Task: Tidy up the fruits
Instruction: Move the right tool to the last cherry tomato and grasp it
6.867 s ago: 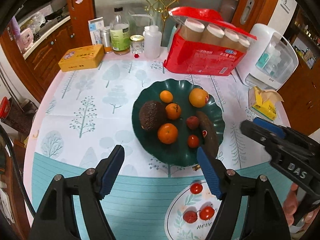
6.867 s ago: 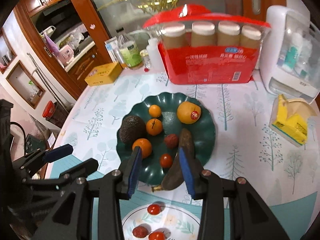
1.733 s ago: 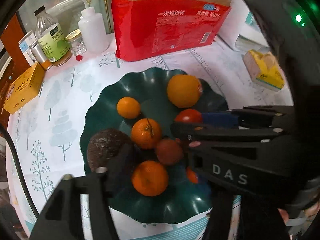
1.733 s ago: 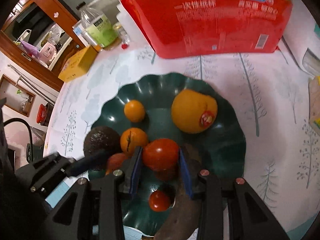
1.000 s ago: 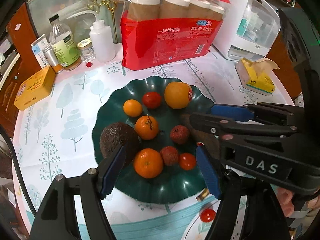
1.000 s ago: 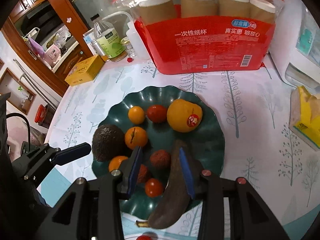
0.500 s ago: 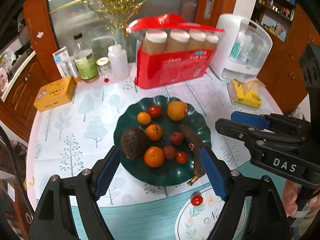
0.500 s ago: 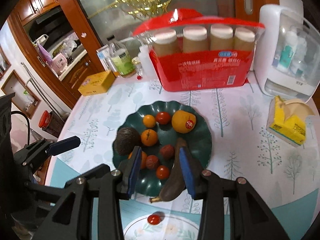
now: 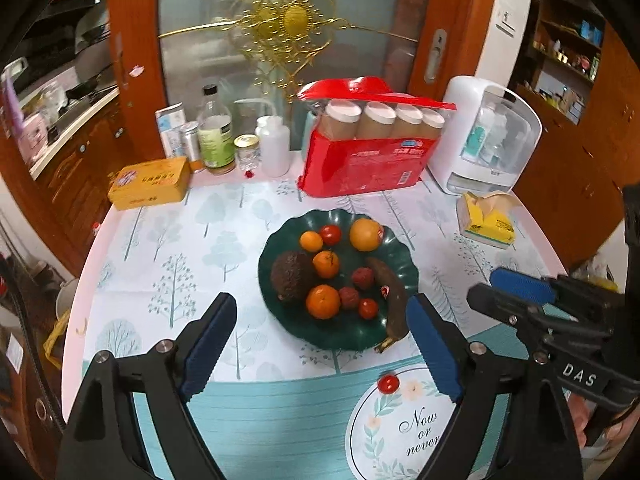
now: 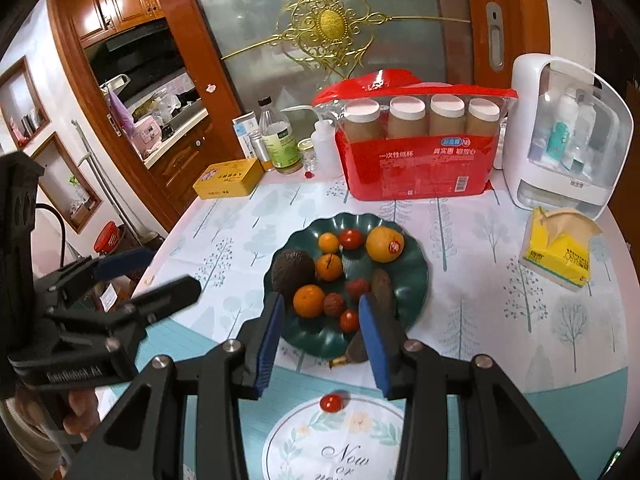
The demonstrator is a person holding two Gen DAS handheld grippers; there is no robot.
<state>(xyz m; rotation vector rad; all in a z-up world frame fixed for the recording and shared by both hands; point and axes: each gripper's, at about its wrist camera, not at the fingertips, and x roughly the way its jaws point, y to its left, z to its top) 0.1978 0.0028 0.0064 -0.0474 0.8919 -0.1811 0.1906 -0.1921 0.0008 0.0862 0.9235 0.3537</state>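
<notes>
A dark green scalloped plate holds oranges, a large orange with a sticker, an avocado, lychees, tomatoes and a dark banana. One small red tomato lies on the tablecloth in front of the plate. My left gripper is open and empty, high above the table's front. My right gripper is open and empty, also raised near the plate's front edge.
At the back stand a red pack of paper cups, a white dispenser box, bottles and a yellow tin. A yellow tissue pack lies at the right. The round table's edge curves at left.
Both grippers have pulled back and up from the plate. The right gripper has let go of a tomato, which now lies at the back of the plate.
</notes>
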